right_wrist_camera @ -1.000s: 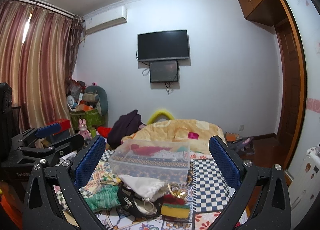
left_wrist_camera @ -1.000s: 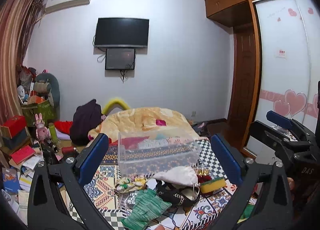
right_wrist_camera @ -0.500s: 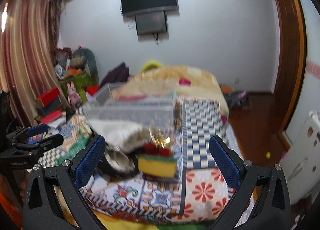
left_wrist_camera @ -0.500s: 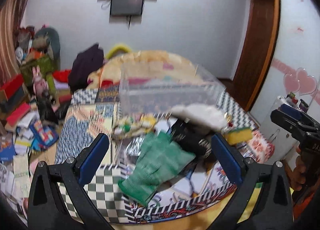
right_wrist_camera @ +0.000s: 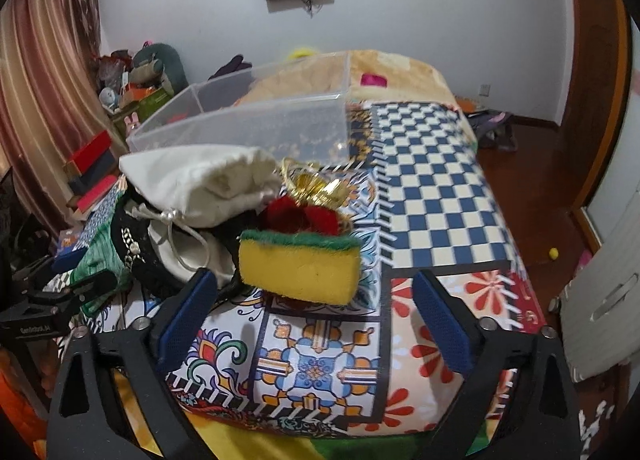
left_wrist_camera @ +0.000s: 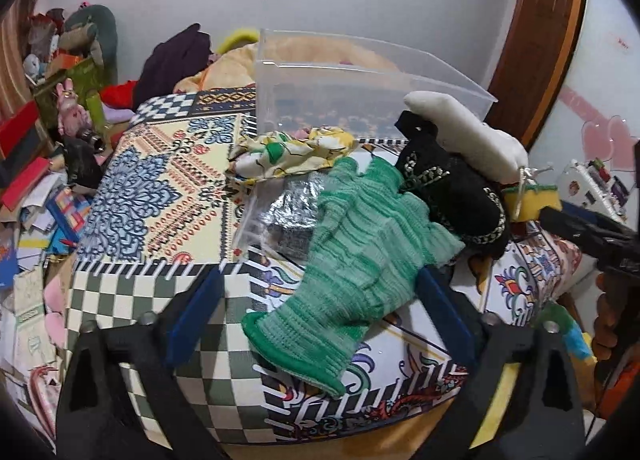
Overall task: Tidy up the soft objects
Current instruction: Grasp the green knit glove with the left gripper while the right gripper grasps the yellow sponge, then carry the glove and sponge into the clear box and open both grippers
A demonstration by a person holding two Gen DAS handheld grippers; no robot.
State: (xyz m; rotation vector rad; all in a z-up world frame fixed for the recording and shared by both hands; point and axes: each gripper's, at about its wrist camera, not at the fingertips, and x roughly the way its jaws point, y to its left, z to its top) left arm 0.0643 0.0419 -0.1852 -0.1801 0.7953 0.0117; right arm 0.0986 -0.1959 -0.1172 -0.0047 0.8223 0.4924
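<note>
A pile of soft things lies on the patterned bed cover in front of a clear plastic bin (left_wrist_camera: 360,96) (right_wrist_camera: 248,124). A green knit glove (left_wrist_camera: 360,236) lies nearest my left gripper (left_wrist_camera: 320,316), which is open with its cuff between the fingers. Behind it are a floral cloth (left_wrist_camera: 292,152), a black embroidered piece (left_wrist_camera: 452,188) and a white drawstring pouch (left_wrist_camera: 464,136) (right_wrist_camera: 204,180). My right gripper (right_wrist_camera: 316,320) is open just short of a yellow and green sponge (right_wrist_camera: 300,264); a red fluffy thing (right_wrist_camera: 304,216) lies behind it.
A silver packet in clear plastic (left_wrist_camera: 288,216) lies under the glove. A gold trinket (right_wrist_camera: 316,184) sits by the bin. Clutter of boxes and toys (left_wrist_camera: 44,128) fills the floor at left. The bed's near edge drops off below both grippers. A wardrobe (left_wrist_camera: 600,72) stands at right.
Both grippers have tilted down and moved forward to the pile; the left now straddles the green glove, the right has closed in on the sponge. Both stay open.
</note>
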